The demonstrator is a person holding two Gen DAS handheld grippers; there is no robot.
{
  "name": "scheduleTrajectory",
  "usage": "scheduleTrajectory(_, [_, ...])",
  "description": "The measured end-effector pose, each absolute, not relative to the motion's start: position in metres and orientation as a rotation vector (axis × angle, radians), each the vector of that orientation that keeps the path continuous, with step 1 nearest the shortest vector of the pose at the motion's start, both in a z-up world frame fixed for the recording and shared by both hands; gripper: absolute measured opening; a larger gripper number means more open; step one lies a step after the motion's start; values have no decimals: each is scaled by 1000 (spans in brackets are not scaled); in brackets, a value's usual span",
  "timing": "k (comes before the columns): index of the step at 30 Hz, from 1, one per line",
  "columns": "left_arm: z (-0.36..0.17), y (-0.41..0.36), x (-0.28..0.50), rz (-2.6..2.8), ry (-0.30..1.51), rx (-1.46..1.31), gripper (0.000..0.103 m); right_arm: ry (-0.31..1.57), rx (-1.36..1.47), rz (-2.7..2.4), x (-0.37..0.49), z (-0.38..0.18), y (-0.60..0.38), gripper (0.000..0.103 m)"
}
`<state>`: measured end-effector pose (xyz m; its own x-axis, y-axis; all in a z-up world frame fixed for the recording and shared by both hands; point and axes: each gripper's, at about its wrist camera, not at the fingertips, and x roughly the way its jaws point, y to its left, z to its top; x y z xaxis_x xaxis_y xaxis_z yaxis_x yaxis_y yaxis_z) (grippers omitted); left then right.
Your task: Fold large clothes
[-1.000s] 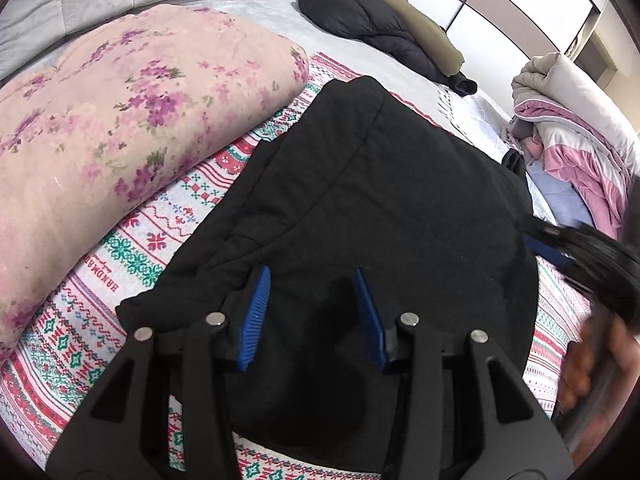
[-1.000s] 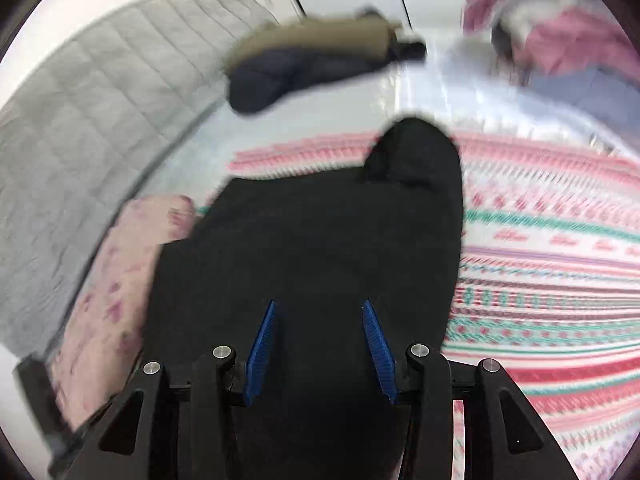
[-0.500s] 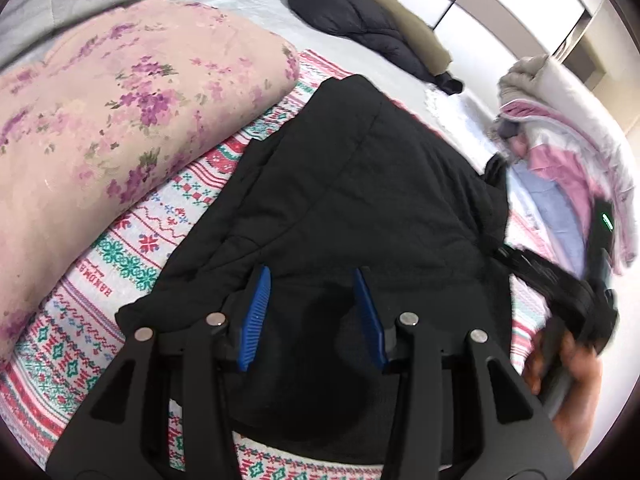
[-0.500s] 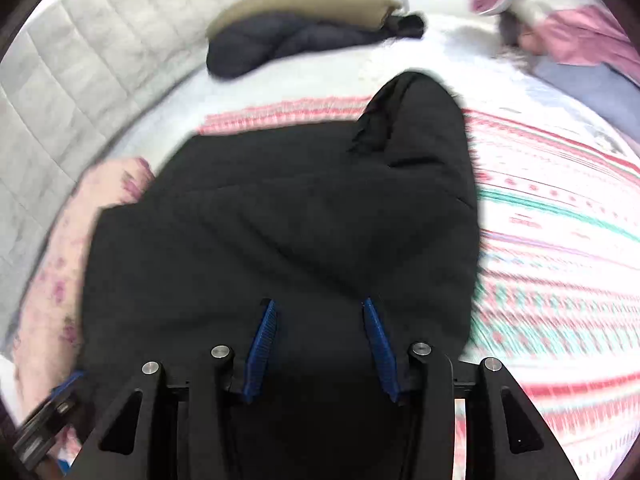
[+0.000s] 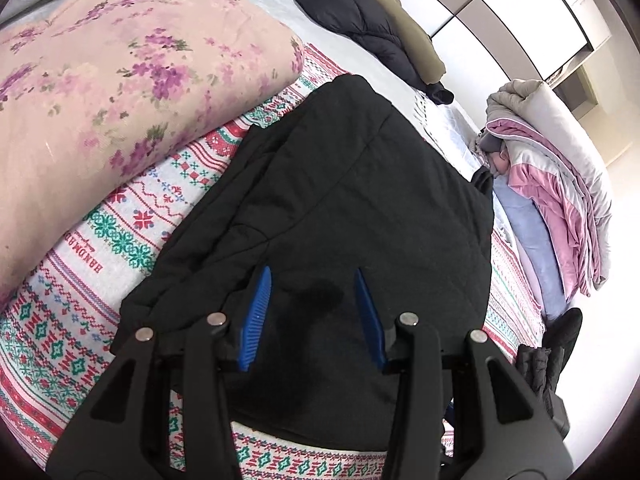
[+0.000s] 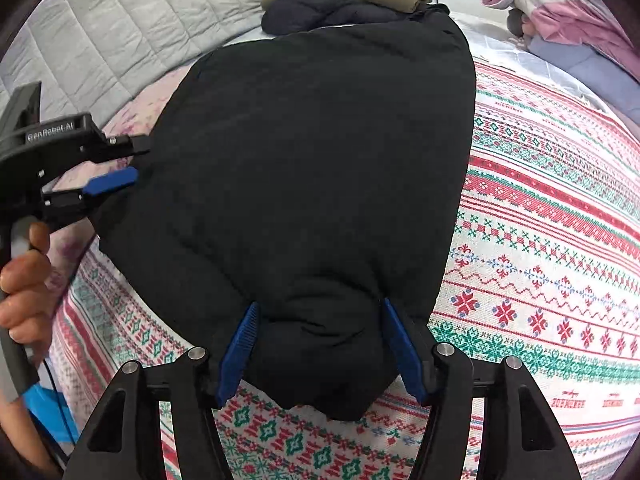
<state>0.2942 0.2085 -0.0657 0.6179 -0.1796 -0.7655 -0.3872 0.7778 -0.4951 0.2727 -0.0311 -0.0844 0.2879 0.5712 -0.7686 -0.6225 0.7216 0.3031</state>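
Both tongs parted over black padded coat (image 6: 320, 184): right gripper (image 6: 320, 352) just widening astride its near bunched end, left gripper (image 5: 310, 316) hovering above, nothing clamped.

Lying folded on patterned red-green blanket (image 6: 540, 280) atop bed, beside floral pink quilt (image 5: 100, 100); dark jackets (image 5: 360, 24) and pink bedding pile (image 5: 552, 184) beyond.

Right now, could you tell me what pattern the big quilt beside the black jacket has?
Pink quilt with purple flowers; left wrist view.
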Motion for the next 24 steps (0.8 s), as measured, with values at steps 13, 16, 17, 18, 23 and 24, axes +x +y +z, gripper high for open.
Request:
scheduleTrajectory(13, [-24,260,236,259,782,-727,65,1068,364,856,327,-88,-128,84])
scheduleTrajectory(16, [-42,260,245,212,826,-787,65,1142,529,889,339,-97,-143,84])
scheduleTrajectory(17, [-50,257,252,181,850,-802,65,1174,582,900,345,-103,-147,84])
scheduleTrajectory(18, [-57,252,259,179,883,-790,66,1193,615,904,350,-108,-152,84])
scheduleTrajectory(23, [-74,237,272,229,976,-719,73,1222,731,907,364,-121,-170,85])
scheduleTrajectory(24, [-77,236,272,226,981,-734,74,1224,751,897,367,-124,-174,85])
